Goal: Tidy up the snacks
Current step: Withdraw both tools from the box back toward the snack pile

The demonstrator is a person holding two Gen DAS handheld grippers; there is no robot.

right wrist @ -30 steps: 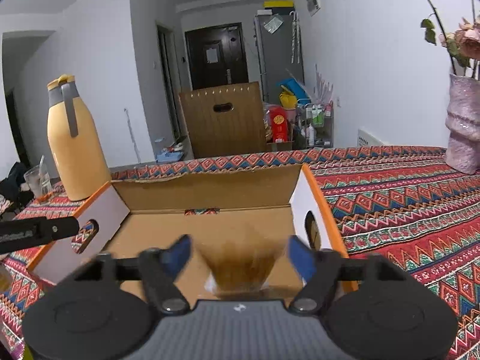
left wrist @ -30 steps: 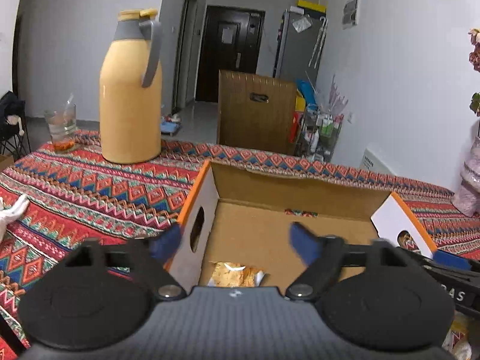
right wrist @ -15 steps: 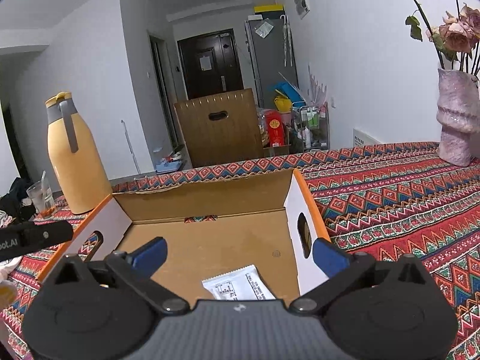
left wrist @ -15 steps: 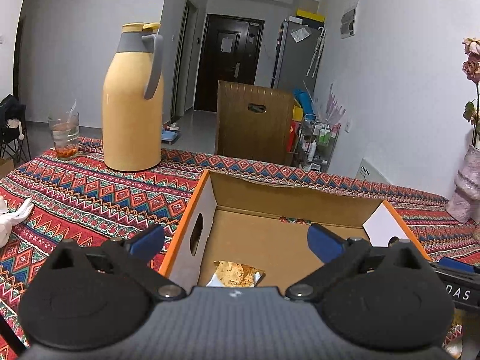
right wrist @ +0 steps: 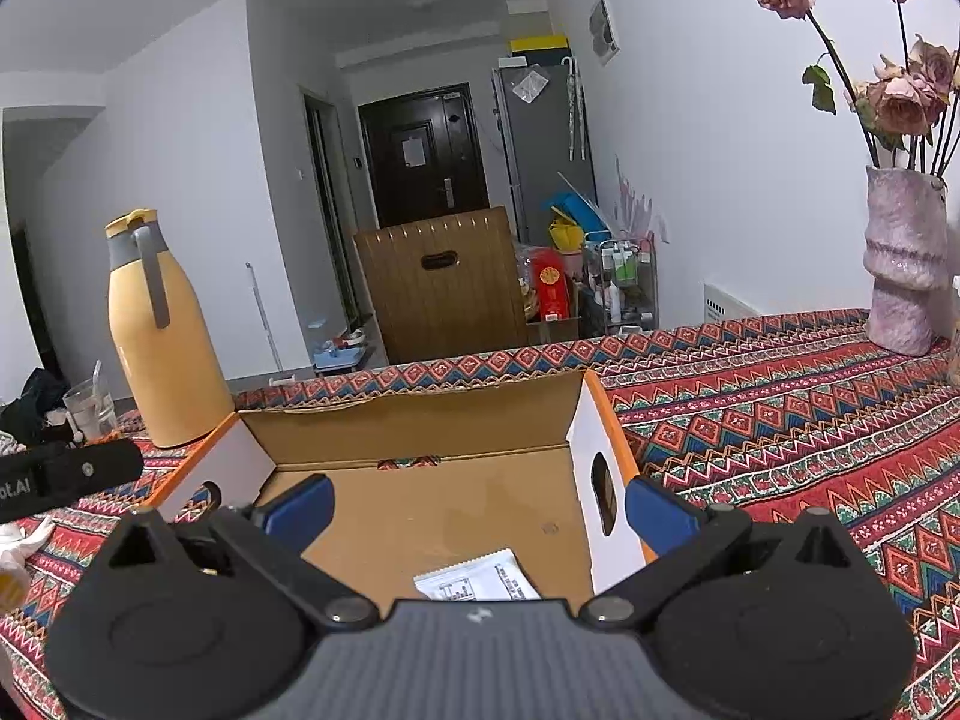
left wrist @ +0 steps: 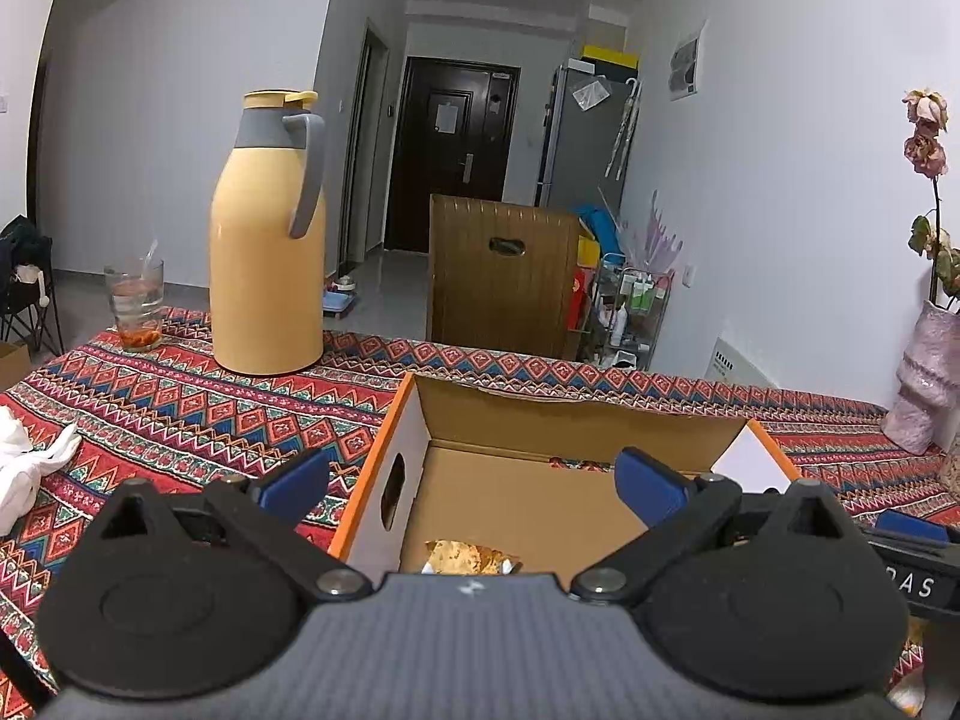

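An open cardboard box with orange-edged white side flaps stands on the patterned tablecloth. A golden snack packet lies on the box floor near its left wall. A white snack packet, printed side up, lies on the floor near the right wall. My left gripper hangs open over the box's left part, with nothing between its blue pads. Over the right part my right gripper is open too, its jaws bare. The lower parts of both packets are hidden behind the gripper bodies.
A tall yellow thermos and a glass stand left of the box. White cloth lies at the table's left edge. A pink vase with dried roses stands at the far right. A wooden chair back rises behind the table.
Both grippers widened their jaws and let go of a packet each; the packets now lie on the box floor. Both views have drawn back and up a little from the box.
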